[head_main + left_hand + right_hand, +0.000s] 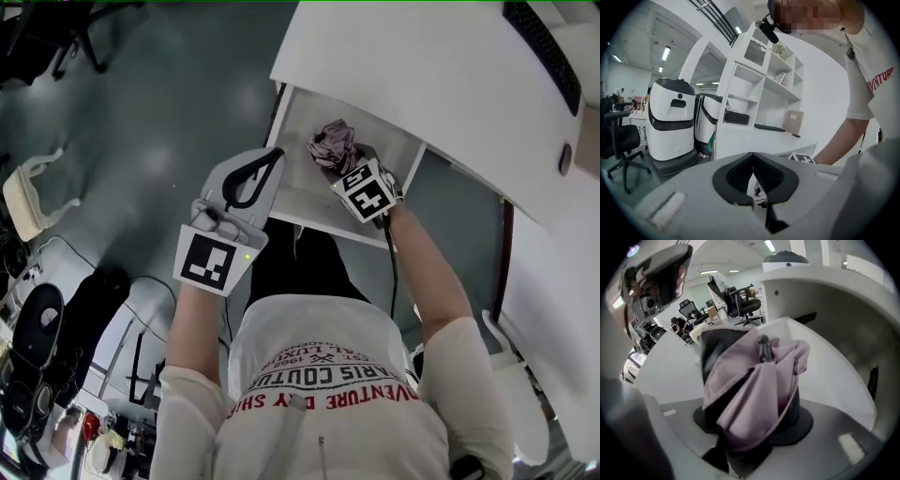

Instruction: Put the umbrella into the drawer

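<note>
A folded pink umbrella [333, 142] hangs inside the open white drawer [314, 211] under the desk. My right gripper [349, 167] is shut on it and points steeply down into the drawer. In the right gripper view the pink fabric of the umbrella [754, 394] bulges between the dark jaws and hides their tips, with the drawer's wall [825, 357] behind it. My left gripper [276, 154] hovers at the drawer's left front corner, shut with nothing in it. In the left gripper view its black jaws meet at the tip of the left gripper [752, 155].
The white desk top [422, 66] overhangs the drawer on the right. An office chair [66, 37] stands far left and bags [37, 328] lie on the floor at lower left. White robot units [670, 117] and a shelf [759, 84] stand beyond the left gripper.
</note>
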